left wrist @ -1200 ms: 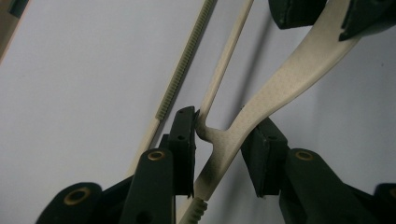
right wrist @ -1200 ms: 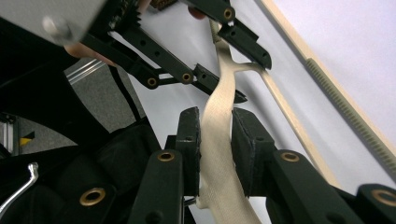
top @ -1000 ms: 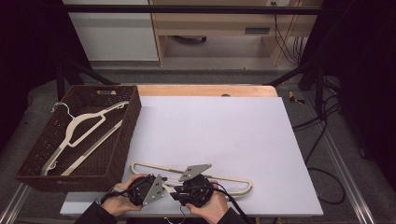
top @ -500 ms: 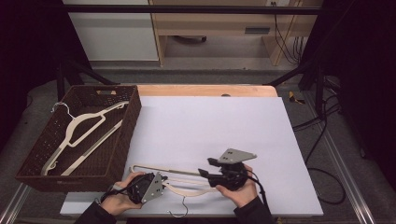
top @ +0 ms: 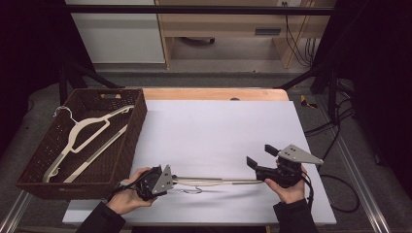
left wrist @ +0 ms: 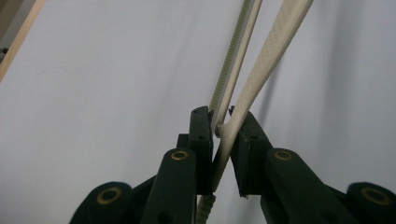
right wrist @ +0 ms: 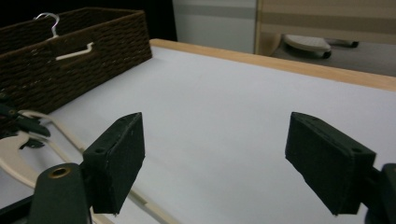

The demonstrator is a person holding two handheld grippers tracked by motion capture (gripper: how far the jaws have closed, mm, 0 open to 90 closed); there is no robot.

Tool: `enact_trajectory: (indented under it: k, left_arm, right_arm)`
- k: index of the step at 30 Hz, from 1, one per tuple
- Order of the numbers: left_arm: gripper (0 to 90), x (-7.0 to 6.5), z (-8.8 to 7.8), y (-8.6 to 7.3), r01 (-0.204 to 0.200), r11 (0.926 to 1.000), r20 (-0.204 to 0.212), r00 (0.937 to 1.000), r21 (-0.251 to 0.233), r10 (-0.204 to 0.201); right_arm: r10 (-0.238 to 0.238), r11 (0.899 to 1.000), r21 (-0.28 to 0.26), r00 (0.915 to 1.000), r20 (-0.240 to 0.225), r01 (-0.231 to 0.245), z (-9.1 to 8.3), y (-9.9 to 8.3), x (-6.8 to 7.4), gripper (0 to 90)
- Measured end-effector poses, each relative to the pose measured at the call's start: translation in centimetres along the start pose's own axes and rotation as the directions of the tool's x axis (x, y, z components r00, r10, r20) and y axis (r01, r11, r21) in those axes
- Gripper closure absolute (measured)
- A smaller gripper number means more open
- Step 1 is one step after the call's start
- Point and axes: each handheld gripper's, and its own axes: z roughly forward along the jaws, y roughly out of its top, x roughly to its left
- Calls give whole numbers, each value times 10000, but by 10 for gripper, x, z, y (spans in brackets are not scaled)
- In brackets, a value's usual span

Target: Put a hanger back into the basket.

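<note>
A cream plastic hanger [top: 214, 181] lies stretched left to right near the table's front edge, its metal hook [top: 194, 190] pointing toward the person. My left gripper [top: 163, 180] is shut on the hanger's left end. In the left gripper view the jaws pinch the corner [left wrist: 219, 131] where the hanger's two bars meet. My right gripper [top: 261, 156] stands open just above the hanger's right end, with nothing between its fingers [right wrist: 116, 158]. The right gripper view has the hanger [right wrist: 46, 122] low at the left and the left gripper [right wrist: 18, 123] beyond it.
A dark woven basket [top: 138, 121] sits at the table's left with two more cream hangers [top: 87, 131] inside. It also stands at the upper left of the right gripper view as the basket [right wrist: 84, 51]. White sheet [top: 218, 131] covers the table, with a wooden strip [top: 214, 93] along the far edge.
My right gripper has moved to the right, away from the left gripper, and now stands open by the hanger's far end. The hanger has turned into a thin line.
</note>
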Motion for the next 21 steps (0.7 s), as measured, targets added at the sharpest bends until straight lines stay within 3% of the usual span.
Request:
enact_trajectory:
  k: [5, 13, 20, 21]
  left_arm:
    - [788, 9, 3, 5, 667, 9977, 228, 9975, 110, -669]
    - [804, 20, 5, 8, 1280, 9915, 505, 9904, 229, -1291]
    - [853, 26, 3, 7, 1816, 9831, 278, 9829, 243, -1822]
    - [861, 27, 2, 5, 2047, 9787, 174, 9786, 141, -2049]
  right_arm:
    - [357, 9990, -292, 9987, 366, -346, -12, -1, -18, 164]
    - [421, 9991, -59, 9982, 436, -419, -12, -5, -23, 132]
    - [430, 9990, 106, 9983, 381, -434, -9, -6, -22, 124]
    - [447, 9989, 139, 9983, 386, -453, -9, -6, -22, 123]
